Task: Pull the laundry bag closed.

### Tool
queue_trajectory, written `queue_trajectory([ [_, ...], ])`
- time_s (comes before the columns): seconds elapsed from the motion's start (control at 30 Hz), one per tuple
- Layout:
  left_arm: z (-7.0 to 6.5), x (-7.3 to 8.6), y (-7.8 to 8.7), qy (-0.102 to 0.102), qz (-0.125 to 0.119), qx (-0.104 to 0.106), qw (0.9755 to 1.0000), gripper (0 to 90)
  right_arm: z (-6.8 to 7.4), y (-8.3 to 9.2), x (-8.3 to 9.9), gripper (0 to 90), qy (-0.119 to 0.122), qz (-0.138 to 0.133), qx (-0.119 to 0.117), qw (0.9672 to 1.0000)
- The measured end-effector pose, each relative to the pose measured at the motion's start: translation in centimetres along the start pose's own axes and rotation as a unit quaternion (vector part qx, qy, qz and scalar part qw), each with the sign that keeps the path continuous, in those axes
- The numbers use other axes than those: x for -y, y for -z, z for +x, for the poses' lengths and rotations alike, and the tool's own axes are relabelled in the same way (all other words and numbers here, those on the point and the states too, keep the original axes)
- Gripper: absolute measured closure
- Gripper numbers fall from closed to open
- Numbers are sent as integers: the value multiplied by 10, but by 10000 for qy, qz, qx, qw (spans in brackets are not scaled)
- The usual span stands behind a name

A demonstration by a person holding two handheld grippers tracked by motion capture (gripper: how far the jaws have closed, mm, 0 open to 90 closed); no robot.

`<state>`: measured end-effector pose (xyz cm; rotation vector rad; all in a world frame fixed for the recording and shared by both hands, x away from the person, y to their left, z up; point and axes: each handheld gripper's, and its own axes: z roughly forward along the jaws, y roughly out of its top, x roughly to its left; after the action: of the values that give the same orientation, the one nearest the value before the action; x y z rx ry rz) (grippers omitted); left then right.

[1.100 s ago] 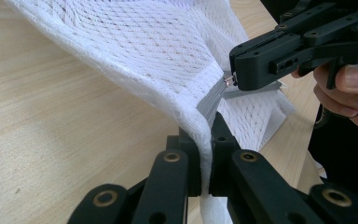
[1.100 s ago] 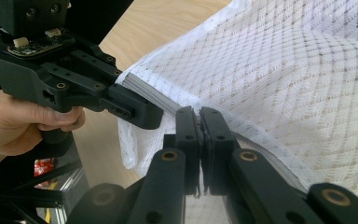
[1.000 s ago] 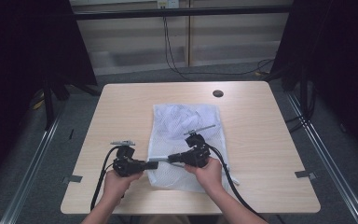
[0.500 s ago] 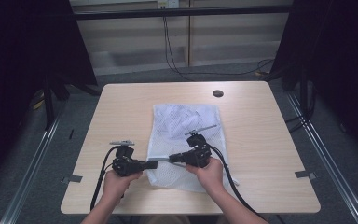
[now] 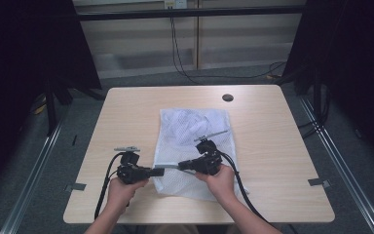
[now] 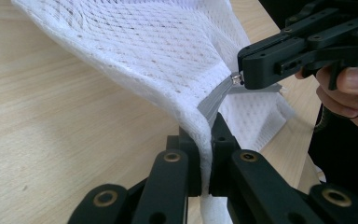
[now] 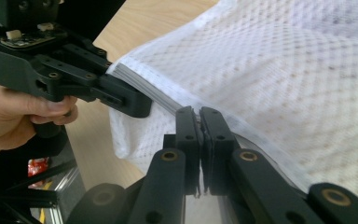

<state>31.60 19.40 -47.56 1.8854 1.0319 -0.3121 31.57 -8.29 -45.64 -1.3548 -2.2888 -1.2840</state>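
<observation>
A white mesh bag [image 5: 195,129] lies flat on the wooden table [image 5: 126,112], and a grey zipper [image 6: 213,101] runs along its near left edge. My left gripper [image 5: 159,170] is shut on that edge at the zipper's end, where its jaws [image 6: 209,135] pinch the lifted mesh [image 6: 135,51]. My right gripper [image 5: 181,165] points left toward the other gripper, shut on the small metal zipper pull [image 6: 236,78]. In the right gripper view its jaws [image 7: 199,114] are closed tight at the zipper line. There the left gripper [image 7: 126,100] holds the mesh [image 7: 298,70] just ahead.
A round black grommet [image 5: 227,97] sits near the table's far edge. Cables trail from both grippers off the near edge. Bare wood lies left and right of the bag. Dark curtains flank the table and metal rails [image 5: 34,180] run along the floor.
</observation>
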Motion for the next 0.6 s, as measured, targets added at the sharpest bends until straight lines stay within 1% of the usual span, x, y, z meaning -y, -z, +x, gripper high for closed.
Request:
queue_trajectory([
  [0.03, 0, 0, 0, 4, 3, 21, 10000, 879, -1, 2, 0, 870, -33, -44, -103, 9999],
  [0.07, 0, 0, 0, 4, 8, 11, 10000, 879, 0, 2, 1, 869, 28, -28, -70, 10000],
  [0.1, 1, 0, 0, -26, 37, 19, 10000, 879, 1, 2, 1, 870, 36, -21, -61, 10000],
  [0.33, 0, 0, 1, 16, 6, 24, 10000, 879, -2, 4, 2, 870, -26, -51, -68, 10000],
  [0.6, 0, 0, 0, 17, 19, 39, 10000, 879, -3, 5, 3, 870, -6, -66, -83, 9999],
])
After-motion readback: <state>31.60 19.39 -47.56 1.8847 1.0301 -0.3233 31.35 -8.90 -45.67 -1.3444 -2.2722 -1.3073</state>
